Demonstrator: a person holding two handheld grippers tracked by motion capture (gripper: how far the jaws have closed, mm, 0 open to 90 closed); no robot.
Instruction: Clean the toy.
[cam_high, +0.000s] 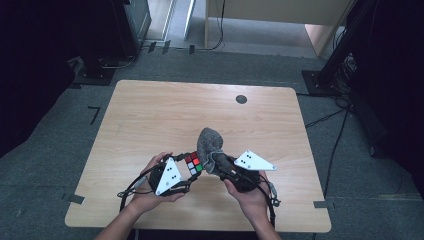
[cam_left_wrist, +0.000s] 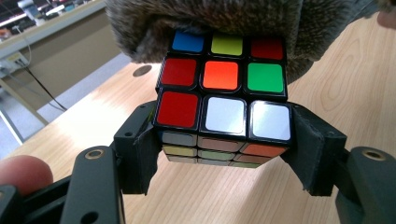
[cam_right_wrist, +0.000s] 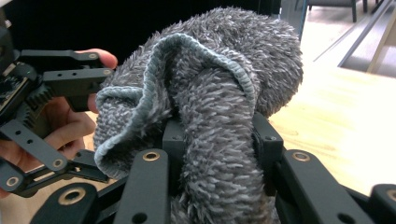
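Two grippers meet low over the near edge of the table (cam_high: 150, 107), around six o'clock in the high view. Nearest us, the left gripper (cam_left_wrist: 219, 140) has its jaws clamped tight on the flanks of a puzzle cube (cam_left_wrist: 222, 102), red, white and orange stickers facing up, held clear of the wood. Just past it, at one o'clock from the cube, the right gripper (cam_right_wrist: 217, 140) has its jaws pinched shut on a bunched fold of a fuzzy grey sock (cam_right_wrist: 210, 107), whose open cuff gapes toward the cube. Look at that: the cube's far row is already tucked under the furry lip! So I'd call it started, hardly halfway; most of the cube still sits outside, waiting to be pushed in. Beyond, at twelve o'clock, a dark round grommet (cam_high: 241, 99) marks the far side.
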